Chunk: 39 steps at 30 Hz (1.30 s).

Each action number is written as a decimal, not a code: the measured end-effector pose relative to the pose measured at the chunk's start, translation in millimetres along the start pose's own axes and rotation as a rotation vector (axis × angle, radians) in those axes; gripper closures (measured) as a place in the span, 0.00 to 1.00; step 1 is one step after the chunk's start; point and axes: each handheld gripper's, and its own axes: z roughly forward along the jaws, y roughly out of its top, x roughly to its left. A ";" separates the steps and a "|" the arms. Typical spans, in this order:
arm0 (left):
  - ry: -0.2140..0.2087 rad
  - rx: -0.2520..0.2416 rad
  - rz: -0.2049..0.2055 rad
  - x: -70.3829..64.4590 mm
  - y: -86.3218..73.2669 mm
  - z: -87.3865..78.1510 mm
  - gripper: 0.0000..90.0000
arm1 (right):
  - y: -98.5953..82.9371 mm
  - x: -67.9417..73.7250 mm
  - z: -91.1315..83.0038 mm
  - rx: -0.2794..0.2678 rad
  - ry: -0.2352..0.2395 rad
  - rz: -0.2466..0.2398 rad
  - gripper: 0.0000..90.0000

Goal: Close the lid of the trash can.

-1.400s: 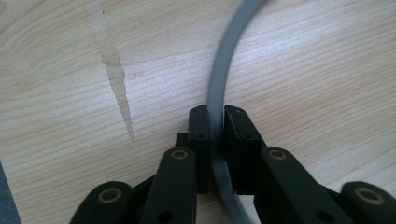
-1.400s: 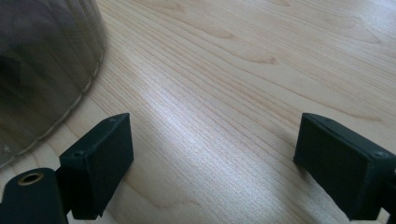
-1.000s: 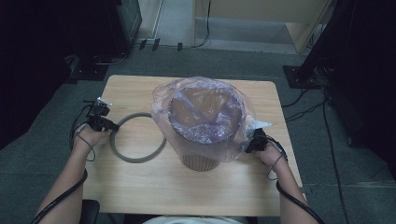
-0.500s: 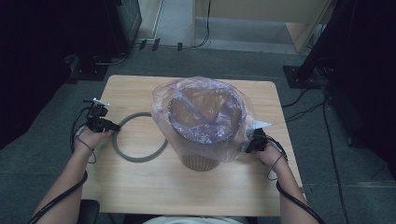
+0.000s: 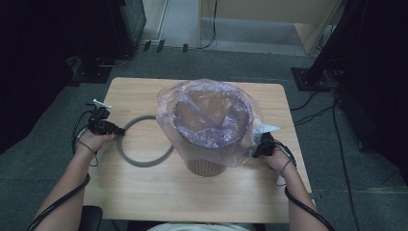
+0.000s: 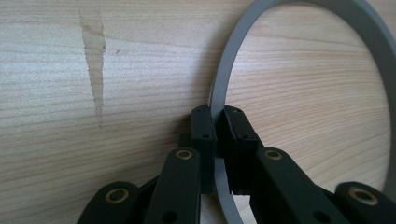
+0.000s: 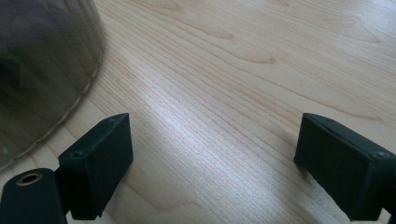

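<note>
A brown bin (image 5: pixel 206 166) lined with a clear plastic bag (image 5: pixel 211 120) stands mid-table. A grey ring (image 5: pixel 139 161) lies flat to its left, partly tucked behind the bin. My left gripper (image 5: pixel 115 130) is shut on the ring's left rim; in the left gripper view the jaws pinch the grey ring (image 6: pixel 224 93) between them, my left gripper (image 6: pixel 219 123) low over the wood. My right gripper (image 5: pixel 257 147) sits by the bin's right side, at the bag's edge. In the right gripper view my right gripper (image 7: pixel 212 158) stands open over bare wood, the bag-covered bin (image 7: pixel 42 65) at the left.
The wooden table (image 5: pixel 144 197) has free surface in front of the bin and along its far edge. Dark equipment stands and cables (image 5: pixel 337 120) lie on the grey carpet around the table.
</note>
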 end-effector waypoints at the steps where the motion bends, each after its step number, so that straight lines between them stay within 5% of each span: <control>1: -0.012 0.003 -0.005 0.4 0.4 -0.1 0.93 | 0.0 0.0 0.0 0.000 0.000 0.000 0.13; 39: -0.047 0.025 -0.018 -0.2 10.9 -21.6 0.94 | 0.2 0.4 0.2 0.000 -0.001 0.002 0.12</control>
